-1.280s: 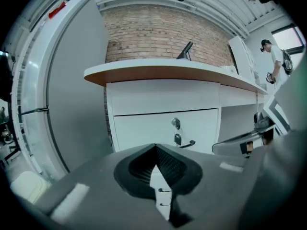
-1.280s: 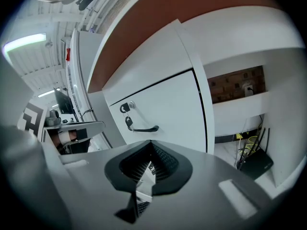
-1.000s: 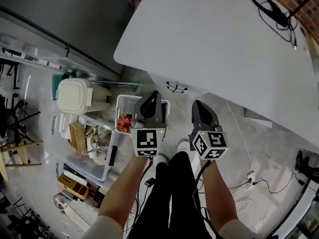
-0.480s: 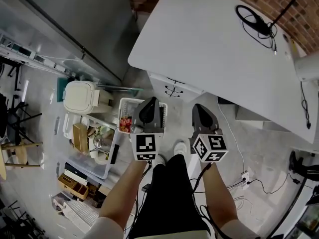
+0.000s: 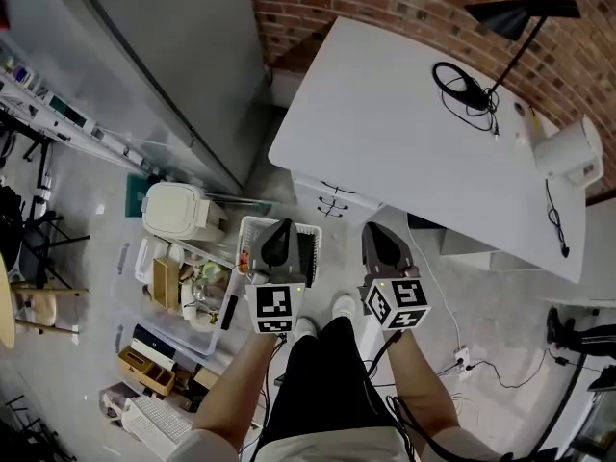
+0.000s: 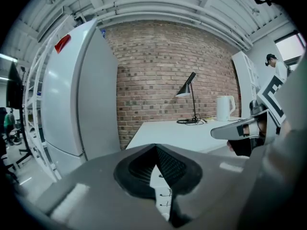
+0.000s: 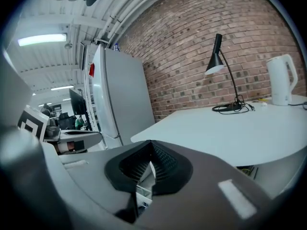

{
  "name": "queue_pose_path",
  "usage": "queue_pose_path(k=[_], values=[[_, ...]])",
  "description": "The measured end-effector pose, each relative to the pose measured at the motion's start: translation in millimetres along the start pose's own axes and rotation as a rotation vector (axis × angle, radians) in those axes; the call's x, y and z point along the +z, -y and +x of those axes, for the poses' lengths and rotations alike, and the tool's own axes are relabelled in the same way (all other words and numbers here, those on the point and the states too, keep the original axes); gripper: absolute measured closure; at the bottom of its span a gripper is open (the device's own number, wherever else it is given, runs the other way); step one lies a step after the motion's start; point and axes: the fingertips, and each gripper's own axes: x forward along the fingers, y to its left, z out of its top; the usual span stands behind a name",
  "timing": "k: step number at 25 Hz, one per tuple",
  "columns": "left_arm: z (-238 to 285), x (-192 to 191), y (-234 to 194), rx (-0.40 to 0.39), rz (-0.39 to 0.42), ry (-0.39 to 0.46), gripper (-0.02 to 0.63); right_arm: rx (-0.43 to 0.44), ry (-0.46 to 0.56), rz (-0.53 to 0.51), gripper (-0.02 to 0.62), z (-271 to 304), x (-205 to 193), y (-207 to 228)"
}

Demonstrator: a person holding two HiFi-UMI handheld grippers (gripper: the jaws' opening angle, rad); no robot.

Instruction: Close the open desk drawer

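Note:
Under the near left corner of the white desk stands a white drawer unit with dark handles; I cannot tell from here how far any drawer stands out. My left gripper is held shut, short of the unit and over a white basket. To its right, my right gripper is also shut and empty. In the left gripper view the left gripper's pads meet, and the drawer fronts show through the slit below. The right gripper points at the desk's edge in its own view.
A white basket, a lidded bin and a clear box of clutter stand on the floor to the left. A grey cabinet lies far left. On the desk are a lamp, a kettle and a coiled cable.
The head view has pulled back: the desk looks smaller, and the brick wall, lamp and kettle have come into sight. Both grippers stay shut side by side and sit a little lower in the picture.

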Motion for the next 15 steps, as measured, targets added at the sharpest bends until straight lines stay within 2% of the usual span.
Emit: queue_pose_path(k=[9, 15], values=[[-81, 86, -30, 0.060, -0.007, 0.046, 0.606, 0.088, 0.068, -0.049, 0.572, -50, 98, -69], [-110, 138, -16, 0.017, -0.001, 0.066, 0.606, 0.134, 0.122, -0.102, 0.572, -81, 159, -102]])
